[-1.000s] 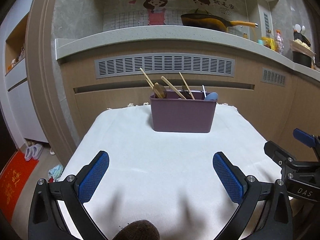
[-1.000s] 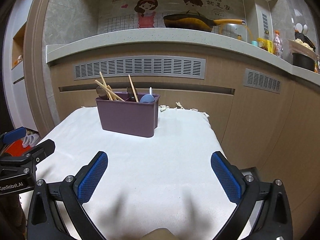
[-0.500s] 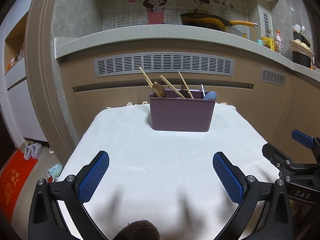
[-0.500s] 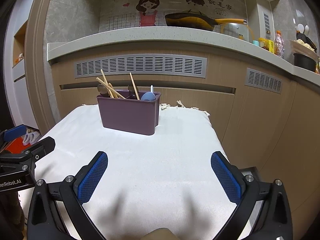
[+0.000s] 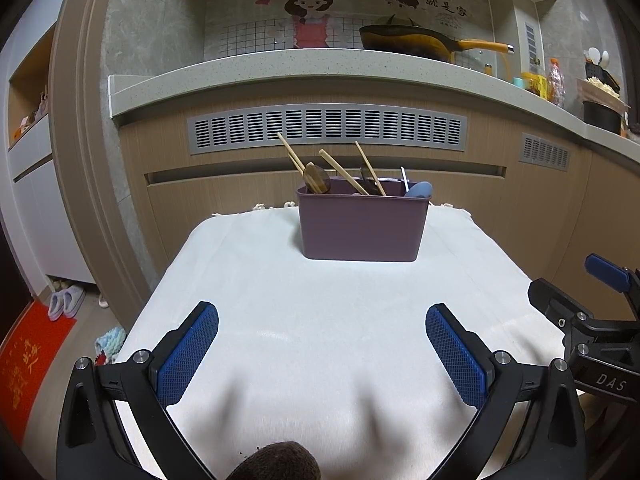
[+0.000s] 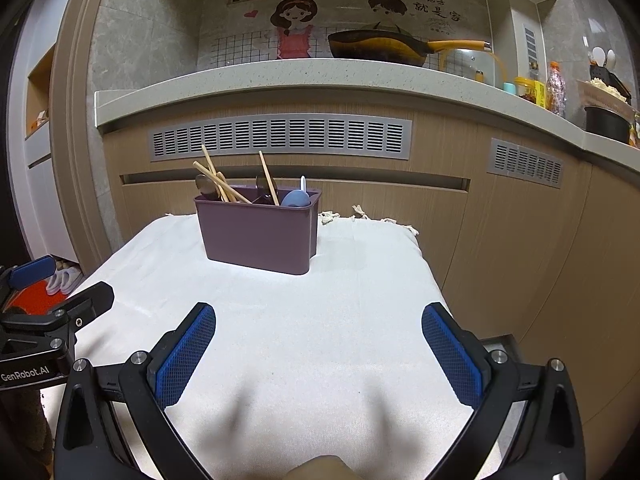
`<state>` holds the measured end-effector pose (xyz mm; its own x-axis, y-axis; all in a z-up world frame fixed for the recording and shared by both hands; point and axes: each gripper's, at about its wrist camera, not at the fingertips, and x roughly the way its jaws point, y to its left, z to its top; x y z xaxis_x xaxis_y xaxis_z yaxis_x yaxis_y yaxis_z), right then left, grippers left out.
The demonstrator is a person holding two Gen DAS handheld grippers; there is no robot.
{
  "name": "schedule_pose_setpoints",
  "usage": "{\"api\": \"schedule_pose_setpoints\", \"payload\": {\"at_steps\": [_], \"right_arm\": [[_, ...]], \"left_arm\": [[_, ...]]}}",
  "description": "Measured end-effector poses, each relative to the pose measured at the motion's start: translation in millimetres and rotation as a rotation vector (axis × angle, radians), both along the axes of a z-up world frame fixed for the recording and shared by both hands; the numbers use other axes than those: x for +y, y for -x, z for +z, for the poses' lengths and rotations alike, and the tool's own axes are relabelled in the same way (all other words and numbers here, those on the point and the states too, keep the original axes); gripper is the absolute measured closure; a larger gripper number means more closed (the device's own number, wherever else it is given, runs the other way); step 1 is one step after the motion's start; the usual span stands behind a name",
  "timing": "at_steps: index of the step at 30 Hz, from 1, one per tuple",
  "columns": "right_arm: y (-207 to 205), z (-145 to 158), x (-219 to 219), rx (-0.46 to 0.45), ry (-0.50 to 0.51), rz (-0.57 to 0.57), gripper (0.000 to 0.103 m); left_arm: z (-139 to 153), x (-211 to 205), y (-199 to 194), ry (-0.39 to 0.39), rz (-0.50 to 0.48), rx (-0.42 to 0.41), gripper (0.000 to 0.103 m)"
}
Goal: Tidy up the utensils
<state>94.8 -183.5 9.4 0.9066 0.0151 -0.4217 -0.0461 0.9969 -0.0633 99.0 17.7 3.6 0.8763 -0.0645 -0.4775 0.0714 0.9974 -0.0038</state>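
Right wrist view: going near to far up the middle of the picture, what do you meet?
Right tool, open → white cloth → purple caddy holding utensils → vent grille → countertop → pan

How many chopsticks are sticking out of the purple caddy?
4 visible in the purple caddy: two crossing at the left end, one angled mid-left, one near the centre. Others may be hidden inside.
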Motion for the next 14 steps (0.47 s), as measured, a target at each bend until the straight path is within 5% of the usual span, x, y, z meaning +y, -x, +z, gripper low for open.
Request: {"api": "schedule_pose_setpoints", "payload": {"at_steps": [14], "right_arm": [[-1.5,1.6,-0.7,0.01,-0.003,0.007,0.001]], "left_arm": [[-4.9,2.7,-1.1,0.001,0.008,0.011,0.0]]}}
